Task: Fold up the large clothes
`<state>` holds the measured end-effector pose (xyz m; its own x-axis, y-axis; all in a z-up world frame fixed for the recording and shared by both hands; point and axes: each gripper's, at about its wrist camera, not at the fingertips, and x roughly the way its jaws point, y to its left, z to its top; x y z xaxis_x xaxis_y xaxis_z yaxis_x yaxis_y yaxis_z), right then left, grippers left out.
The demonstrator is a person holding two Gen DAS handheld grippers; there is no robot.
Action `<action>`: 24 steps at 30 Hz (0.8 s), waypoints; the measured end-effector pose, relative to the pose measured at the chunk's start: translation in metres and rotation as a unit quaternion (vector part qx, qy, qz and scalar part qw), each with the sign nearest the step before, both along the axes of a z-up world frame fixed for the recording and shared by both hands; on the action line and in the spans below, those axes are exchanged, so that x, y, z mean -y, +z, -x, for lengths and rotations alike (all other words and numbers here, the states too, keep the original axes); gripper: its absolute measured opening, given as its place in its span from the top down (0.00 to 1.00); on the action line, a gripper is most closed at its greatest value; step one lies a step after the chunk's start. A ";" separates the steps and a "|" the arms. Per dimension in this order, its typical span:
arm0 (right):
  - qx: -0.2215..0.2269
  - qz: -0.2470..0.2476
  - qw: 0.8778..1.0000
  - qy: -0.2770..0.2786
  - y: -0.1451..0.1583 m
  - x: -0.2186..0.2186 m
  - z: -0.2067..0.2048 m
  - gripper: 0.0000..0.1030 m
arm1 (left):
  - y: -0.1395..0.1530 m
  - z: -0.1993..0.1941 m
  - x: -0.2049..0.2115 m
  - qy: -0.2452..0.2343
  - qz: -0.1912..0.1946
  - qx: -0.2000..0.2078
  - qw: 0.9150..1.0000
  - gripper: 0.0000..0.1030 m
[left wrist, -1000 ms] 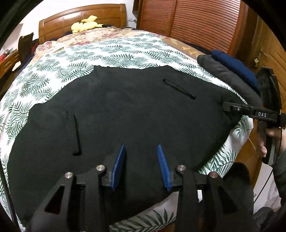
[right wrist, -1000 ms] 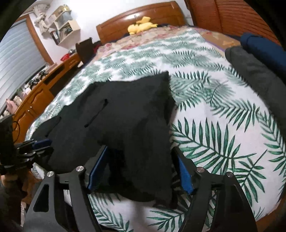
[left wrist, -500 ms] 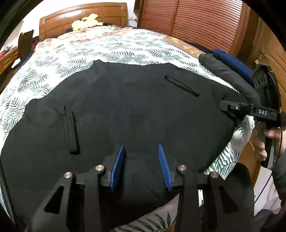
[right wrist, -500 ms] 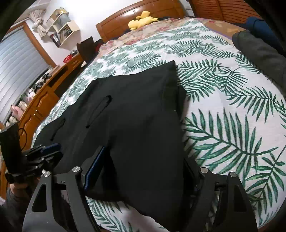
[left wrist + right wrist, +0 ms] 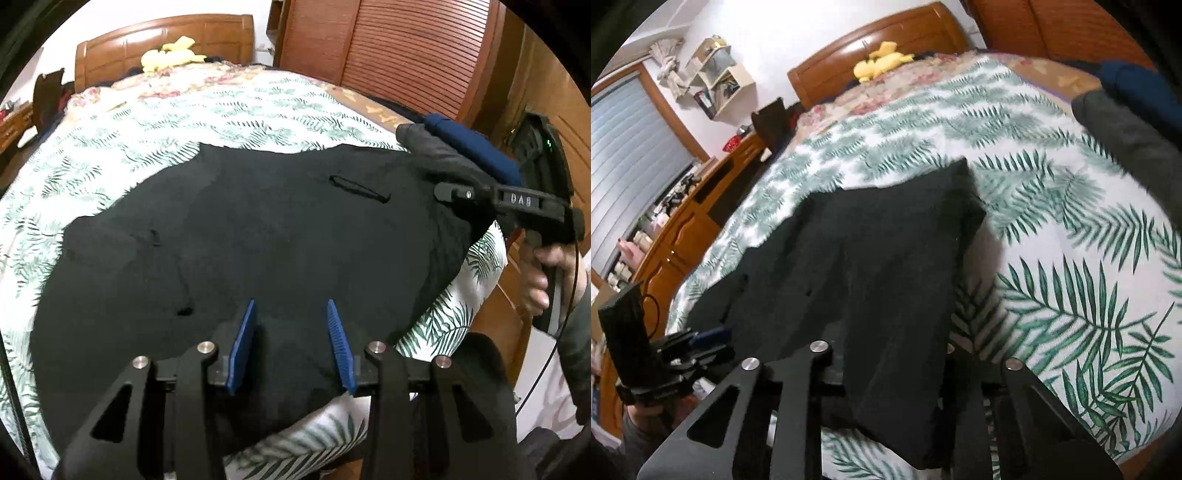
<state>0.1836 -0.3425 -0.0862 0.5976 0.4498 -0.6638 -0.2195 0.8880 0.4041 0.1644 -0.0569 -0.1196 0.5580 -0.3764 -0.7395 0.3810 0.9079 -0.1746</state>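
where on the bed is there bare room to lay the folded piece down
Bare leaf-print bedspread lies between the black garment's far edge and the floral bedding near the headboard, and in the strip on its right in the right wrist view. Crowded: the dark folded clothes on the bed's right edge.

The right gripper (image 5: 886, 373) has just been closing its jaws, with a fold of the black garment (image 5: 864, 258) between them and draped over them so the pads are hidden. The garment spreads from the bed's (image 5: 1071, 295) near edge toward its middle, over the leaf-print cover. At the near left corner, the left gripper (image 5: 705, 338) reaches the garment's edge.
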 end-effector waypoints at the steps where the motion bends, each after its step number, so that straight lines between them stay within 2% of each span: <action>1: 0.006 0.002 1.000 0.003 0.007 -0.005 0.000 0.83 | 0.003 0.003 -0.005 0.003 0.001 0.004 1.000 0.63; 7: 0.050 0.030 0.998 0.012 0.048 -0.046 0.005 0.85 | 0.021 0.027 -0.049 0.038 0.014 0.028 0.999 0.63; 13: 0.084 0.037 0.995 0.045 0.074 -0.097 0.011 0.85 | 0.031 0.047 -0.092 0.069 0.016 0.047 0.996 0.63; 19: 0.108 0.048 0.988 0.097 0.085 -0.161 0.016 0.85 | 0.034 0.061 -0.132 0.100 0.018 0.054 0.993 0.63; 24: 0.105 0.046 0.982 0.149 0.077 -0.217 0.016 0.85 | 0.031 0.071 -0.162 0.126 0.016 0.052 0.991 0.63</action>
